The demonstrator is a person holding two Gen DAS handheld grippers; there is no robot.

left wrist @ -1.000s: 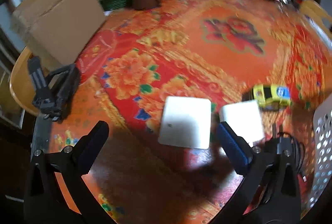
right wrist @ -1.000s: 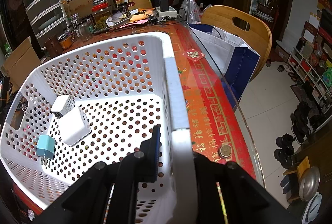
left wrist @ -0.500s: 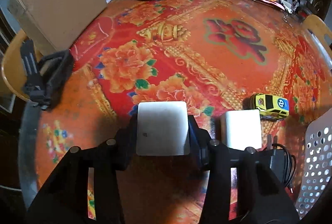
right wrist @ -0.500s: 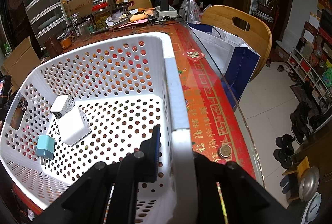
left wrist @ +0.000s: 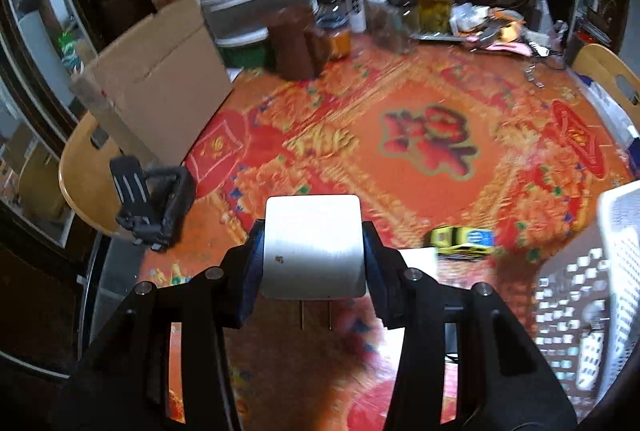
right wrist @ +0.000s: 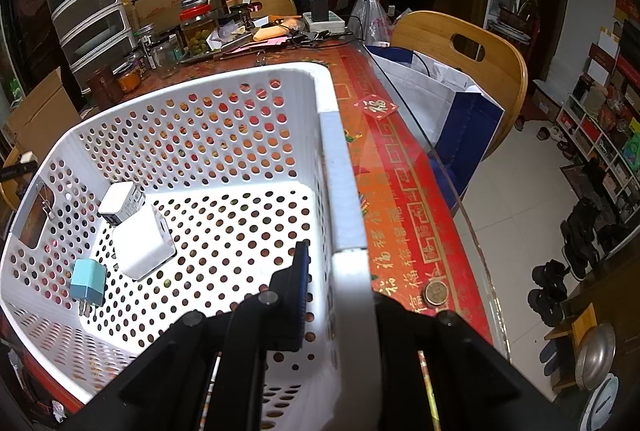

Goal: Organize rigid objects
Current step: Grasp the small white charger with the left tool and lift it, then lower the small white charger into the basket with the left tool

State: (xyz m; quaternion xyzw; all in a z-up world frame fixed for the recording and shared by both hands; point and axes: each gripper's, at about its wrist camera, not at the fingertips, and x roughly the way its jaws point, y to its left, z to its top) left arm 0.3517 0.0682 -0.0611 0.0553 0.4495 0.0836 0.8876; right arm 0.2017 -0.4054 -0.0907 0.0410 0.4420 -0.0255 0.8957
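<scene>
Above our red floral tablecloth (left wrist: 420, 135), left gripper (left wrist: 314, 251) clamps a white charger (left wrist: 314, 243) for binning while right gripper (right wrist: 340, 287) pinches the basket (right wrist: 340, 183) rim steady.

Bench (right wrist: 416, 191) under a glass top, covered by a red and orange flowered cloth, its far end crowded with glass jars (left wrist: 434, 5) and a stack of grey plastic drawers (right wrist: 86, 17). Light wooden chairs with cut-out backs (right wrist: 468, 47) stand at its edges, a flat brown cardboard box (left wrist: 156, 79) leaning by one. Pale tiled floor (right wrist: 516, 215) beside the bench, with dark shoes (right wrist: 556, 287) and low open shelving (right wrist: 600, 127) along the wall.
</scene>
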